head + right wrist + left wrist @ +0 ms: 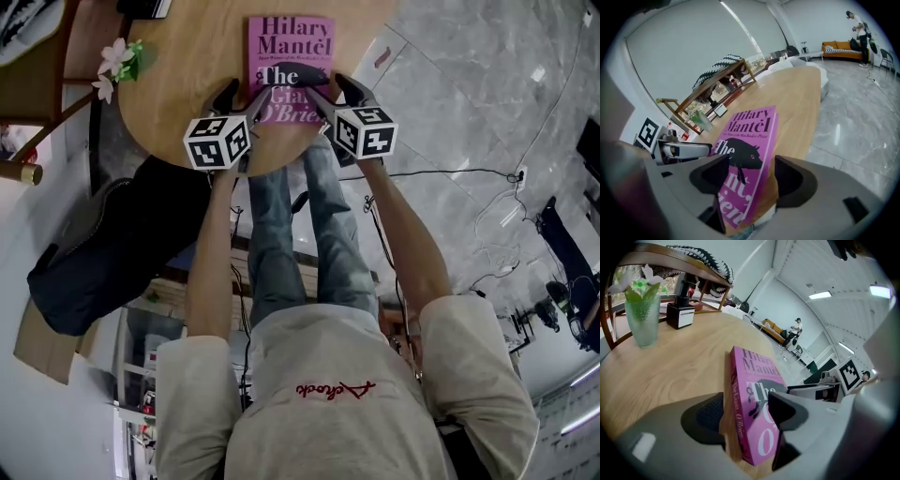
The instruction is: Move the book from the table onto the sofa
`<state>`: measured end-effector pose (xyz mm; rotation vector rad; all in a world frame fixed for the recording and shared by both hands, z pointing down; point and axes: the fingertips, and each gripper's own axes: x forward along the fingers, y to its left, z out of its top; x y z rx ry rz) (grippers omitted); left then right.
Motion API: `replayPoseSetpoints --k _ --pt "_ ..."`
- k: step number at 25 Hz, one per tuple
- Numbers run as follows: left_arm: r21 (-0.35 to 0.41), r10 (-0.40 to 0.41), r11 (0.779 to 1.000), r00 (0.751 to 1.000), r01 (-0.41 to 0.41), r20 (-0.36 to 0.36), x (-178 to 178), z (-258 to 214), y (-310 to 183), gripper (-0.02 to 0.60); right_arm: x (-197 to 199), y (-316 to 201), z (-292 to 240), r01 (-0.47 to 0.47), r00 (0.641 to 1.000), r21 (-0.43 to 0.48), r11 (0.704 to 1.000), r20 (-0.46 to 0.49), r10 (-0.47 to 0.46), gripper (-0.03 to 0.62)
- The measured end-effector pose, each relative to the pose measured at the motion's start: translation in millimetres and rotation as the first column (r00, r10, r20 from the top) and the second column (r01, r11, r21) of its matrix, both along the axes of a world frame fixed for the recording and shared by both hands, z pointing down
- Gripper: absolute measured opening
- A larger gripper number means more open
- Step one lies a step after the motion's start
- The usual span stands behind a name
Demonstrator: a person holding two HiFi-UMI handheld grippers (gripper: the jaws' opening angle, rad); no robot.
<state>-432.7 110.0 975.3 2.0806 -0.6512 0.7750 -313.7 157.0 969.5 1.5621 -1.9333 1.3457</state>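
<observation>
A pink paperback (pixel 291 47) lies flat, cover up, on the round wooden table (pixel 187 56), its near end at the table's edge. My left gripper (pixel 246 97) straddles the book's near left corner, one jaw beside the spine and the other over the cover; in the left gripper view the book (pixel 752 380) runs between the spread jaws of the left gripper (pixel 746 414), and a gap shows at the spine. My right gripper (pixel 333 92) straddles the near right corner in the same way. The right gripper view shows the book (pixel 747 140) between the wide jaws of the right gripper (pixel 752 176).
A glass vase with white flowers (pixel 117 61) stands on the table's left side, a small black-and-white box (pixel 680 315) behind it. A wooden chair (pixel 28 84) is at the left and a dark bag (pixel 112 244) below the table. An orange sofa (pixel 841 49) stands far across the grey floor, a person by it.
</observation>
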Motion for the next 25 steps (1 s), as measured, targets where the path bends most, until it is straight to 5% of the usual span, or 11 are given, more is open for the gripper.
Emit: replayPoseSetpoints --k 17,25 --pt "-0.002 0.057 0.998 0.998 -0.057 0.01 26 15 -3 0.285 -3 -22 14 -0.029 1.0 0.01 1.0 0.007 0.029 0.27" --pt "0.022 0.01 1.0 1.0 -0.01 0.015 27 16 -3 0.285 -3 -22 14 -0.057 0.998 0.034 0.998 -0.018 0.058 0.269"
